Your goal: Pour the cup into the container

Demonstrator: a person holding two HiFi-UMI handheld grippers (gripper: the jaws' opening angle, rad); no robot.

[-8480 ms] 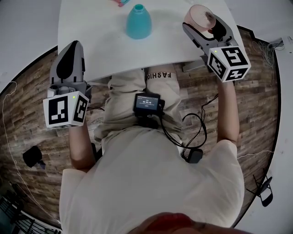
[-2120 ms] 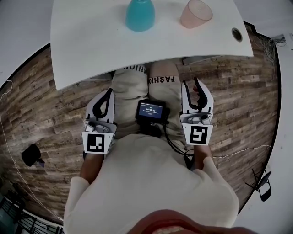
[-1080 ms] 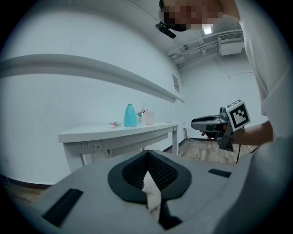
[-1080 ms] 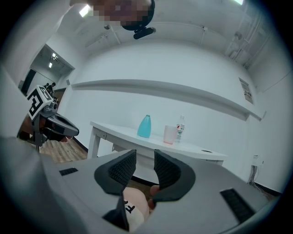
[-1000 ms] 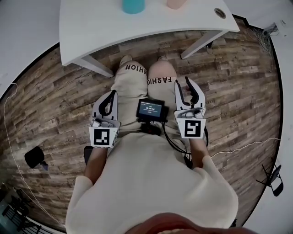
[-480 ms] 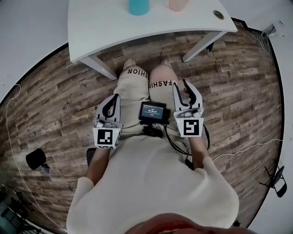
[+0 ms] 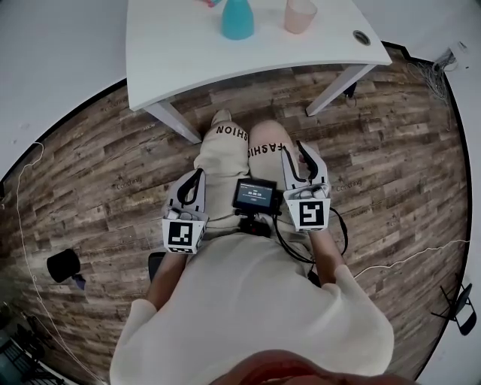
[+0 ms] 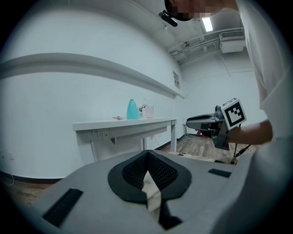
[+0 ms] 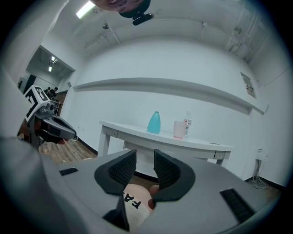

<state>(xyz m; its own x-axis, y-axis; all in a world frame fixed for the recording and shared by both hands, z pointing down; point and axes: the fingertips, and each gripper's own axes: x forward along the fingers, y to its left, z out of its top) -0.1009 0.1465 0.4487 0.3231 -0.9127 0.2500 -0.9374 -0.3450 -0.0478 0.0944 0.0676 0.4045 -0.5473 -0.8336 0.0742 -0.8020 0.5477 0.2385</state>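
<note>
A teal container (image 7: 237, 19) and a pink cup (image 7: 300, 15) stand upright side by side on the white table (image 7: 195, 53), far ahead of both grippers. The left gripper view shows the container (image 8: 132, 109) and cup (image 8: 149, 111) small in the distance; so does the right gripper view, container (image 9: 154, 122) and cup (image 9: 179, 129). My left gripper (image 7: 195, 174) hangs by the person's left thigh, jaws shut and empty (image 8: 146, 154). My right gripper (image 7: 294, 150) is by the right thigh, its jaws (image 9: 144, 165) a narrow gap apart with nothing between them.
A clear bottle (image 9: 187, 119) stands behind the cup. The table has a cable hole (image 7: 361, 36) near its right end. A small screen device (image 7: 255, 195) hangs at the person's waist, with cables trailing. A black object (image 7: 62, 265) lies on the wooden floor at the left.
Earlier my right gripper held the pink cup at the table; it now stands there alone. Over the last second both grippers sank slightly by the thighs, and the table shows further off.
</note>
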